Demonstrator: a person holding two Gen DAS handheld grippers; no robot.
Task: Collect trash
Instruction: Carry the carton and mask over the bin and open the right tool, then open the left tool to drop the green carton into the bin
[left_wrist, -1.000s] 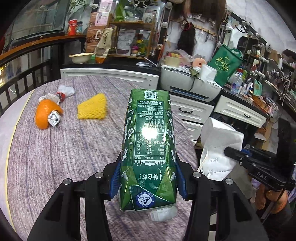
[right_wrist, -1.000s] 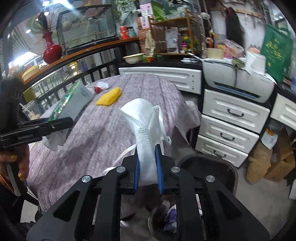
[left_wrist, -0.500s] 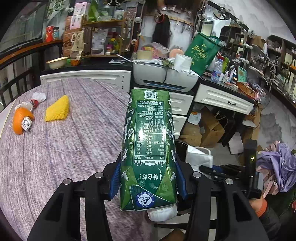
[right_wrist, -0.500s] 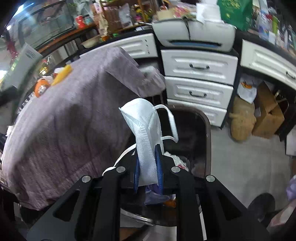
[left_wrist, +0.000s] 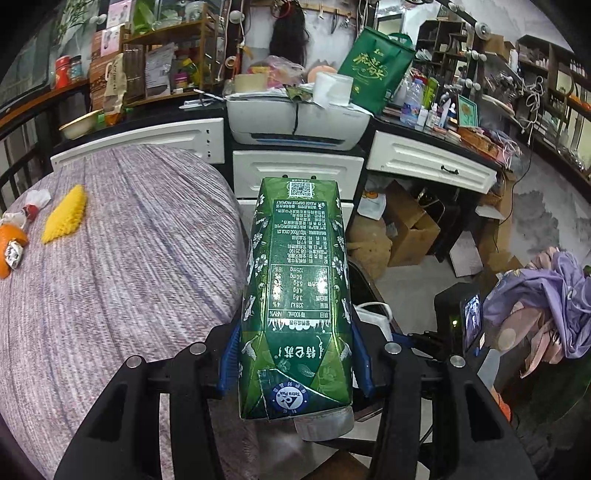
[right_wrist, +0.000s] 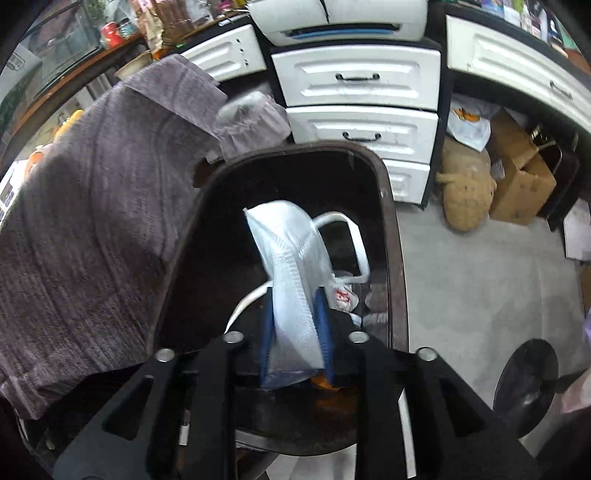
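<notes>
My left gripper (left_wrist: 295, 354) is shut on a green drink carton (left_wrist: 299, 266), held lengthwise beyond the edge of the purple-clothed table (left_wrist: 129, 277). In the right wrist view my right gripper (right_wrist: 295, 325) hangs over a dark trash bin (right_wrist: 391, 258). Its jaws are opening, and a white face mask (right_wrist: 291, 266) stands tilted and loose between the blue pads. The bin holds other trash. On the table's far left lie an orange peel (left_wrist: 7, 243), a yellow foam net (left_wrist: 64, 218) and a white wrapper (left_wrist: 37, 199).
White drawers (right_wrist: 358, 81) and a printer (left_wrist: 295, 125) stand behind the bin. Cardboard boxes (right_wrist: 521, 177) and a tan sack (right_wrist: 465, 195) sit on the floor to the right. A purple cloth heap (left_wrist: 546, 295) lies at far right. The tablecloth's edge (right_wrist: 92, 221) hangs beside the bin.
The right gripper came down from table height to just over the bin, and its jaws have parted around the mask. The left gripper carried the carton right, past the table's edge.
</notes>
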